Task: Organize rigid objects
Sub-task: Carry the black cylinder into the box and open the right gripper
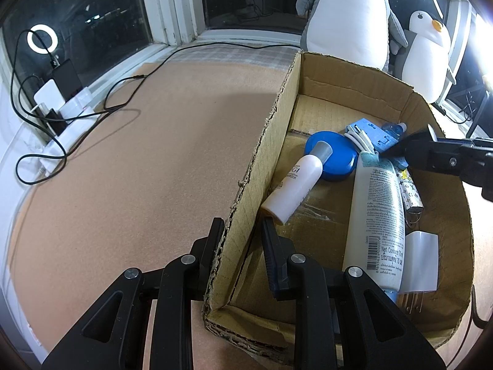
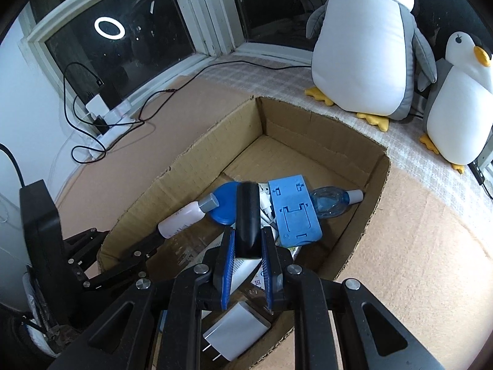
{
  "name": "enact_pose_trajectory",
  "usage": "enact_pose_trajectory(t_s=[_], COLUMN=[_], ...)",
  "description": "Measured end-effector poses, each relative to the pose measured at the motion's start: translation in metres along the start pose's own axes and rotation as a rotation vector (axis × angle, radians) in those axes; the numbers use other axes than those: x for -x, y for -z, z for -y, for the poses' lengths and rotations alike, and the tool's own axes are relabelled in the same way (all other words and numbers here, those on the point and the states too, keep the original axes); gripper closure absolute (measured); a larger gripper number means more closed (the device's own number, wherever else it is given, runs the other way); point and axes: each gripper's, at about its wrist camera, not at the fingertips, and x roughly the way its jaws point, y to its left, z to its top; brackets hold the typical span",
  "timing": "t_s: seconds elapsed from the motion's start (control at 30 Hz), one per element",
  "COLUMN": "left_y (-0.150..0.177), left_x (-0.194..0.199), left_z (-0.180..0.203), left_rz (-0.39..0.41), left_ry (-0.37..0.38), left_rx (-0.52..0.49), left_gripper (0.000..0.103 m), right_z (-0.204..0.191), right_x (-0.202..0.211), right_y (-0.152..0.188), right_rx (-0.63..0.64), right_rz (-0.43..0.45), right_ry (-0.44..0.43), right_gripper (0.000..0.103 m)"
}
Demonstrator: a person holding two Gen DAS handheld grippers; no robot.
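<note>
**Both tongs clenched at the cardboard box**

The left tongs [image 1: 242, 231] pinch the left wall of the cardboard box [image 1: 363, 83], one finger outside, one inside. The right tongs [image 2: 246, 243] grasp a black rectangular object [image 2: 246, 212], held above the box's contents. Inside the box lie a small white bottle [image 2: 181, 219], a blue round lid [image 2: 223, 205], a light blue plastic stand [image 2: 292, 209], a clear blue bottle [image 2: 331, 202], a large white lotion bottle [image 1: 377, 212] and a white charger plug [image 2: 235, 334]. The box sits on the brown counter [image 1: 123, 169], near two plush penguins [image 2: 366, 46].
</note>
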Motion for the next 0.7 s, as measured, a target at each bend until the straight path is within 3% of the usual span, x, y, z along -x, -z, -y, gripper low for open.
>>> enact_pose_trajectory(t_s=[0.13,0.33,0.7], left_y=[0.0,0.002,0.002], left_x=[0.0,0.001,0.003], left_z=[0.0,-0.001,-0.002], left_rz=[0.0,-0.001,-0.004], left_ry=[-0.001,-0.001,-0.003], left_rx=[0.0,-0.002,-0.008], left_gripper=[0.08,0.08,0.08], right_z=[-0.003,-0.005,-0.009], right_x=[-0.001,0.003,0.024], right_y=[0.001,0.002,0.008], right_rx=[0.014,0.022,0.024], right_rz=[-0.002,0.015,0.063], right_ry=[0.011,0.039,0.096], right_gripper=[0.085,0.058,0.046])
